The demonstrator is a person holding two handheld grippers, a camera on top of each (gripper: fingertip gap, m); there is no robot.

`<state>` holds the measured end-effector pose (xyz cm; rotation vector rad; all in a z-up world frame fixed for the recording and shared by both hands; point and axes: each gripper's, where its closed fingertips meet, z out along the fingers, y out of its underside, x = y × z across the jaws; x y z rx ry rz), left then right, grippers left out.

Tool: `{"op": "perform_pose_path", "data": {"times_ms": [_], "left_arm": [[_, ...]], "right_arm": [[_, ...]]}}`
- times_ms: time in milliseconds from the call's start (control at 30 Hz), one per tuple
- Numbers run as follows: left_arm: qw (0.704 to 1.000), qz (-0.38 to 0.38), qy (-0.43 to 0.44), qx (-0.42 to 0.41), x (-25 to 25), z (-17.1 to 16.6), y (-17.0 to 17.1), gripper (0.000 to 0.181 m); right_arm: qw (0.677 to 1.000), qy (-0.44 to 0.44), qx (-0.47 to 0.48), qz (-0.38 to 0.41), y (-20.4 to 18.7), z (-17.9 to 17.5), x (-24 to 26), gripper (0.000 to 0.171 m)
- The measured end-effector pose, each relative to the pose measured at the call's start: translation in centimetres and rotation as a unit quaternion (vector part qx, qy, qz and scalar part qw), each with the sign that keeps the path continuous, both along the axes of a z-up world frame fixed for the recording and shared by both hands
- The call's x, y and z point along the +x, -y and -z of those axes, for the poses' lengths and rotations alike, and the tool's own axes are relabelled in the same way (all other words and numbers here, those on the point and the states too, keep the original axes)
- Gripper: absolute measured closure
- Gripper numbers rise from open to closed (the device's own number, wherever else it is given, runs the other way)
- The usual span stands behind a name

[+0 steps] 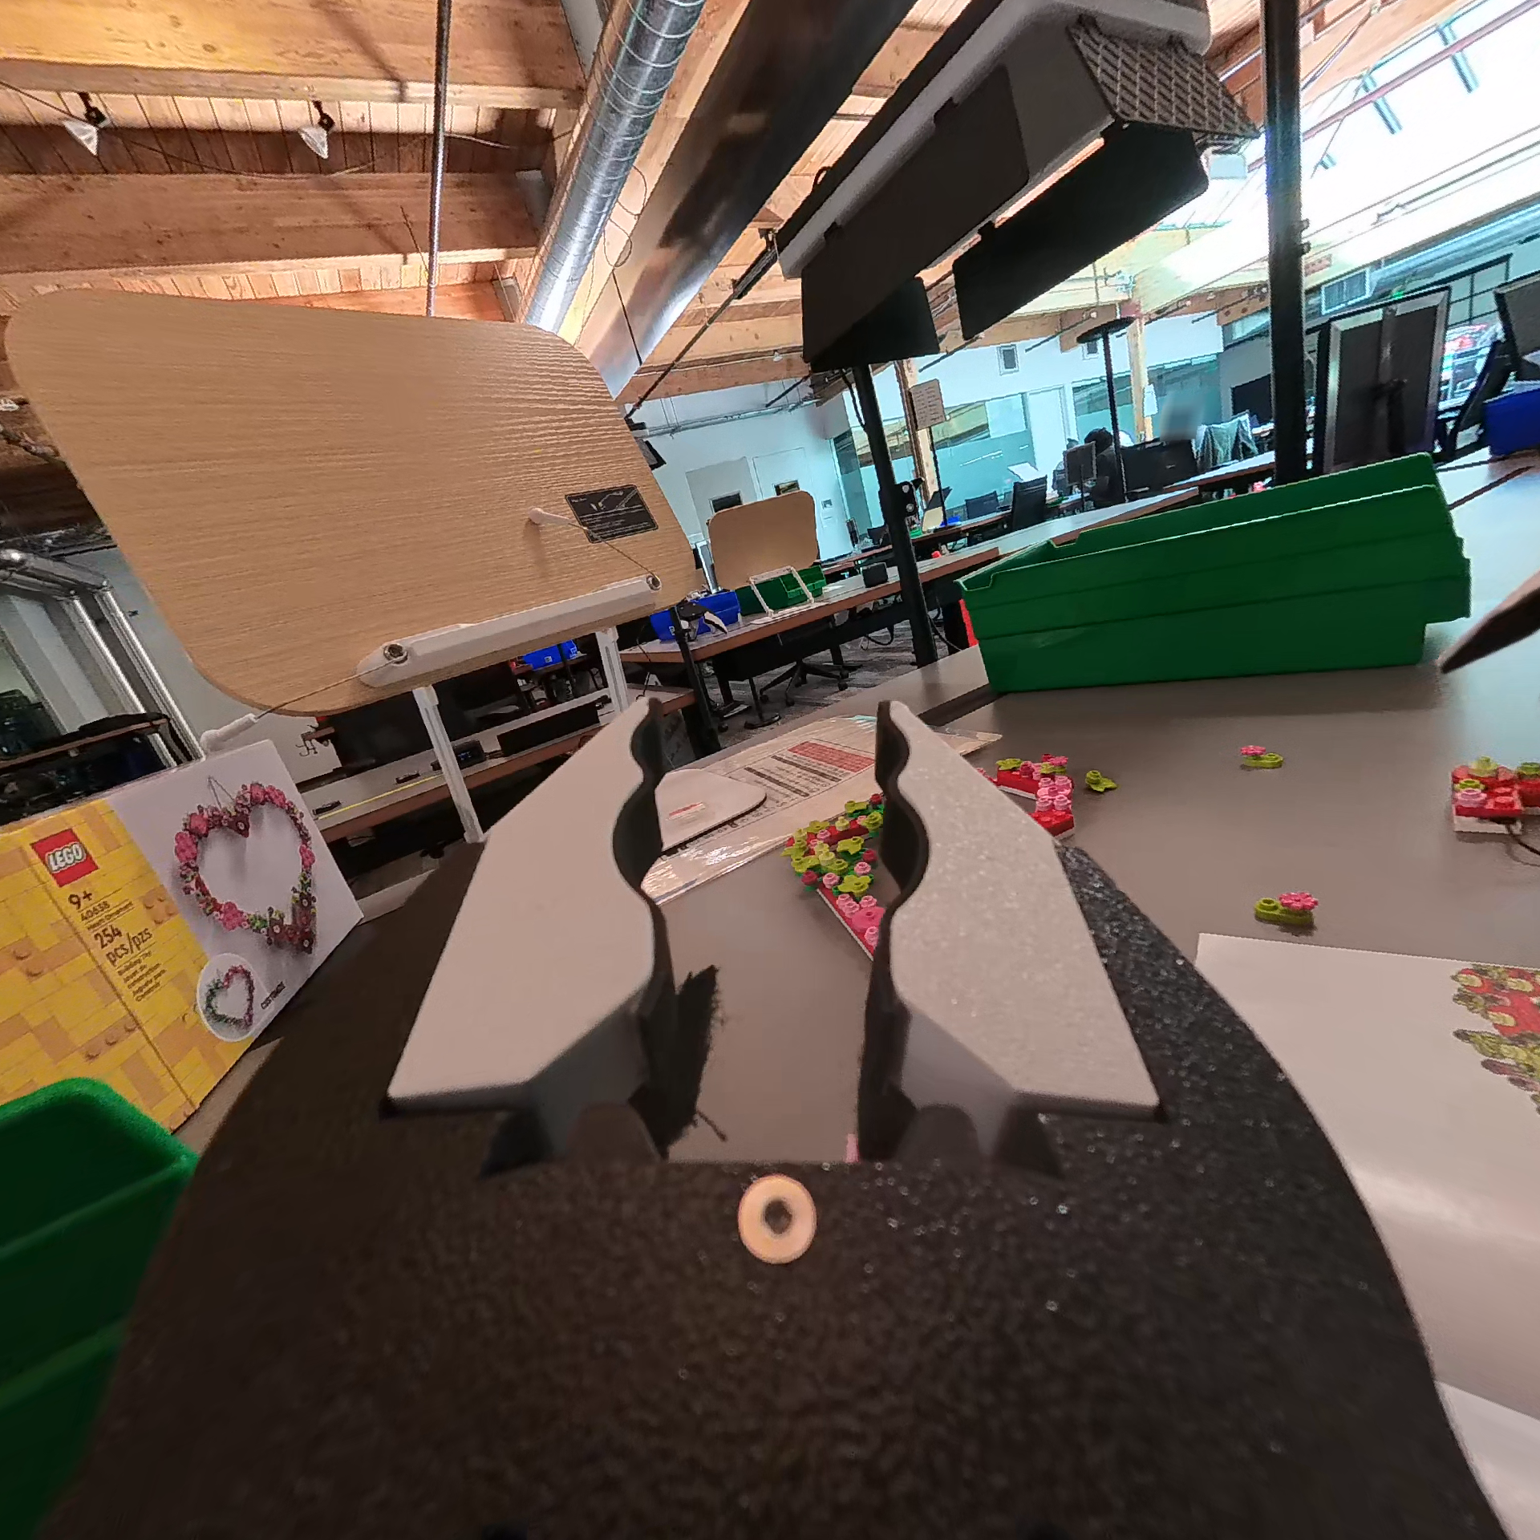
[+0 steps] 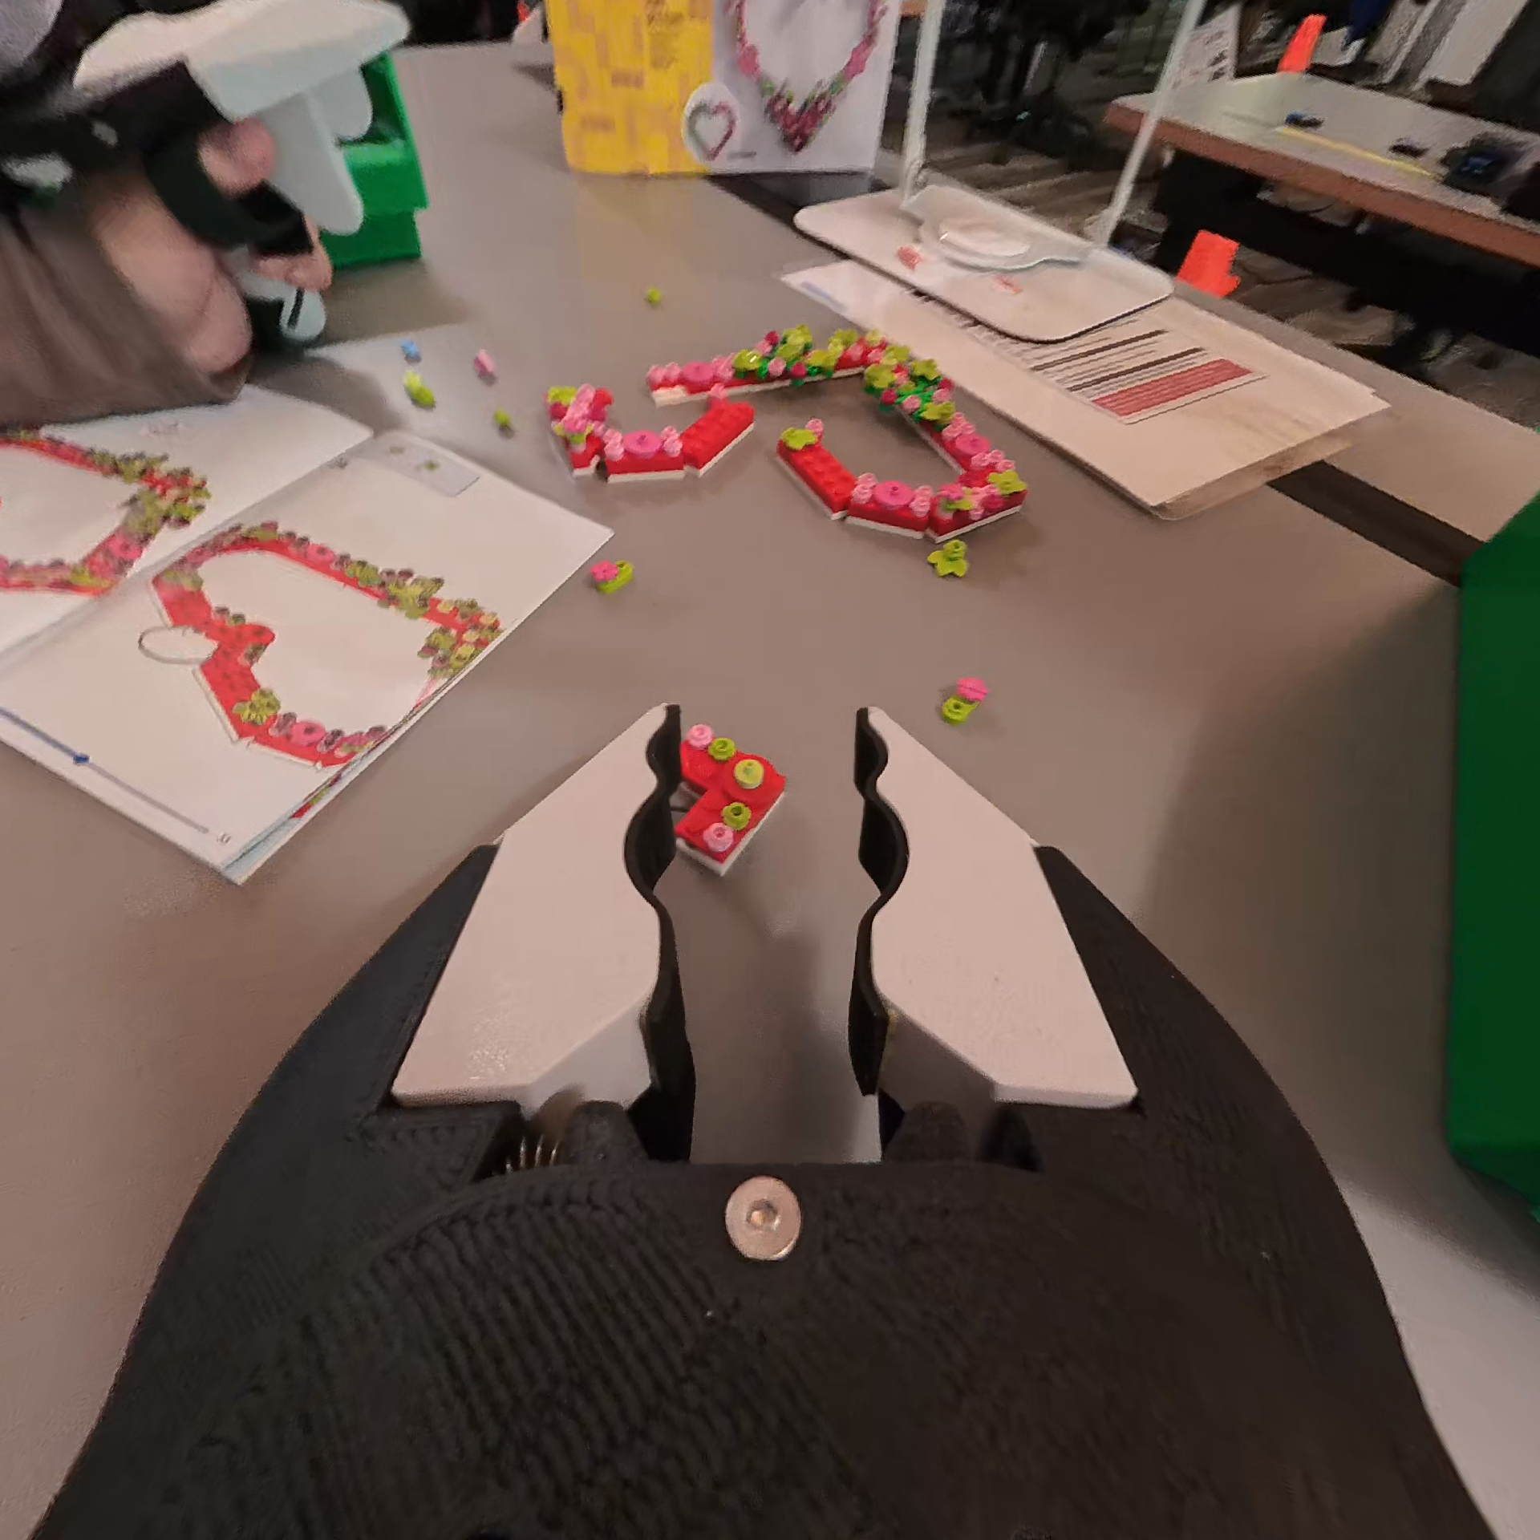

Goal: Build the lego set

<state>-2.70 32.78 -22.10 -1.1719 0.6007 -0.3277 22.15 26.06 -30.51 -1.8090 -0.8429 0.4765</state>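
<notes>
The red heart frame with pink and lime flowers lies in pieces on the grey table. A long hooked section (image 2: 900,417) and a shorter section (image 2: 650,442) lie mid-table; they also show in the left wrist view (image 1: 842,858). A small red corner piece (image 2: 729,800) lies between the fingertips of my right gripper (image 2: 760,725), which is open and low over the table. My left gripper (image 1: 771,725) is open and empty, raised and tilted up; it shows at the upper left of the right wrist view (image 2: 275,142), held by a hand.
The open instruction booklet (image 2: 275,633) lies at the left. Loose flower pieces (image 2: 962,700) (image 2: 612,575) are scattered about. The yellow set box (image 1: 142,908), green bins (image 1: 1233,575) (image 2: 379,175), a tilted wooden stand (image 1: 333,492) and its white base (image 2: 983,258) ring the area. The left gripper's tips are roughly 30 cm from the right gripper's. It is some 20 cm from my left tips to the long hooked section (image 2: 900,417).
</notes>
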Motion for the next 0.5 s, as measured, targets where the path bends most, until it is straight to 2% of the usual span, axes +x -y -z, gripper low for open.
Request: {"op": "perform_pose_path", "data": {"times_ms": [33, 167, 500], "left_arm": [[1.000, -0.001, 0.001, 0.000, 0.0, 0.0, 0.0, 0.132], [1.000, 0.000, 0.003, 0.000, -0.1, 0.0, 0.0, 0.132], [1.000, 0.000, 0.005, 0.000, -0.1, 0.0, -0.1, 0.134]], "right_arm": [[1.000, -0.013, 0.004, 0.010, -0.2, -0.4, 0.3, 0.131], [0.997, -0.053, 0.035, 0.050, -0.9, -1.8, 1.8, 0.132], [0.986, -0.148, 0.043, 0.066, -1.0, -3.7, 3.4, 0.133]]}}
